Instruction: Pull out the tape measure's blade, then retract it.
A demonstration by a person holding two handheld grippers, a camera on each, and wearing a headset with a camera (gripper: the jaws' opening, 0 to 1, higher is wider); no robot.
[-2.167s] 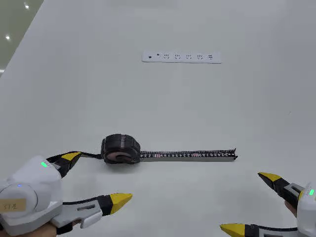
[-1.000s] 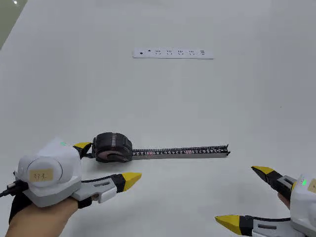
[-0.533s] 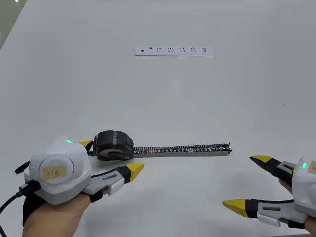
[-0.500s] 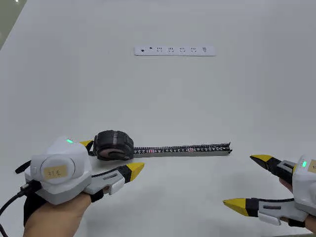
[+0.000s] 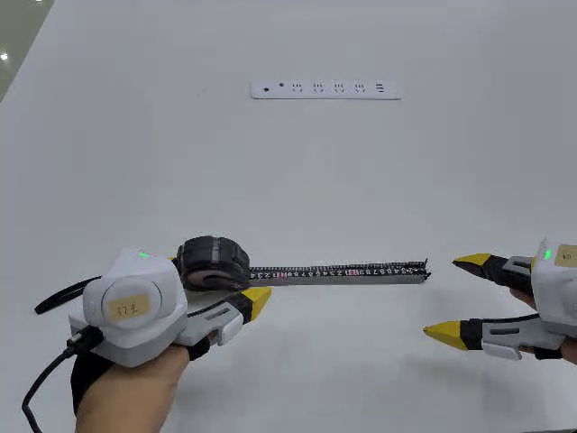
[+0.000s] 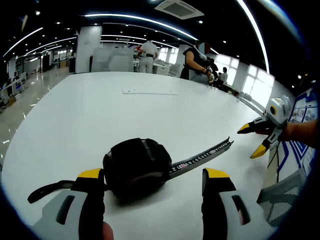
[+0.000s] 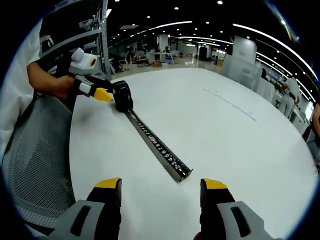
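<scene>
Case [image 5: 213, 263]: on table [image 5: 379, 180], near front edge; blade [image 5: 338, 271] out flat toward R.
L gripper [image 6: 152, 175]: jaws apart, astride case.
R gripper [image 5: 456, 296]: jaws apart, just past blade tip.
Room: wide table behind; strip [image 5: 325, 89] far back.

Black tape measure [image 5: 213, 263] apparently lying on side; blade [image 5: 338, 271] (numbered) extended flat rightward.
</scene>
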